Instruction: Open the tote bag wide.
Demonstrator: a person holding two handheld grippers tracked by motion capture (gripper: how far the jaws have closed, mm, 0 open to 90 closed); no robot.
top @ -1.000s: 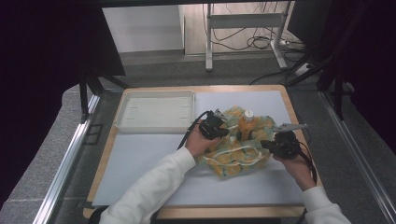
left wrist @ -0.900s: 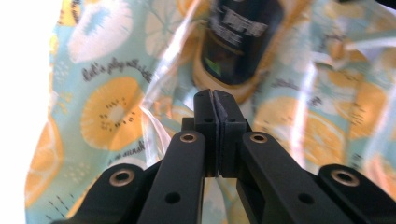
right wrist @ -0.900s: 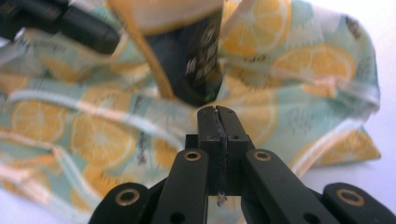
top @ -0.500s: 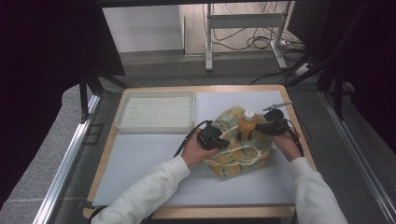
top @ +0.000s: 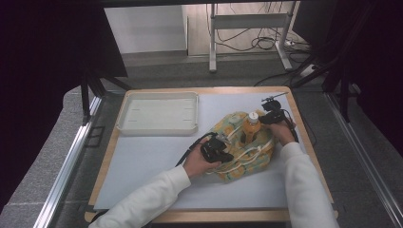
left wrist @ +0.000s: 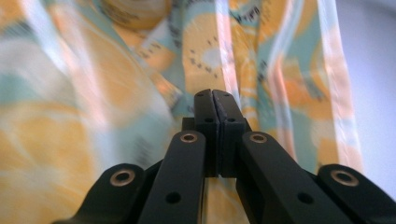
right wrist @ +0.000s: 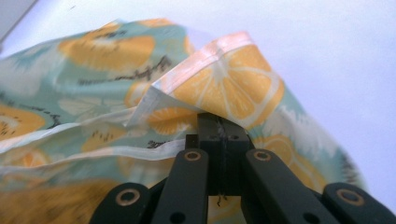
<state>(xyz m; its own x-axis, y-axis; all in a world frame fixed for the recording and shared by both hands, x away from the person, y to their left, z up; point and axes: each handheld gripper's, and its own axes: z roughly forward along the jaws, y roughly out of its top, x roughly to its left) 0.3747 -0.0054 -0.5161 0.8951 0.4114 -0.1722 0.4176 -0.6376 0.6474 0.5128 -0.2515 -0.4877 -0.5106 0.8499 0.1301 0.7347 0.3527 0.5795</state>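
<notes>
- We pinch the orange-and-teal citrus-print fabric bag (top: 240, 154) with both grippers, jaws closed on cloth: left gripper (top: 227, 155) at its near-left edge, right gripper (top: 262, 118) at the far rim.
- Gripping opposite sides likely spreads its mouth around the upright orange plastic bottle (top: 252, 128), on the white-covered counter (top: 157, 161).

citrus-print bag with a bottle standing in it

a soft bag (top: 237, 152) printed with orange slices on pale teal and yellow lies crumpled on the right half of the table, its mouth gaping upward and white strap handles (top: 247, 154) draped loosely over its front. an orange bottle (top: 251, 128) with a pale cap stands upright inside the opening, neck and cap clear above the cloth. up close the fabric (left wrist: 140, 70) is folded and rumpled, with pale bands running across the print. one edge of the bag (right wrist: 224, 79), hemmed in a light strip, is lifted into a peaked fold above the rest.
</notes>
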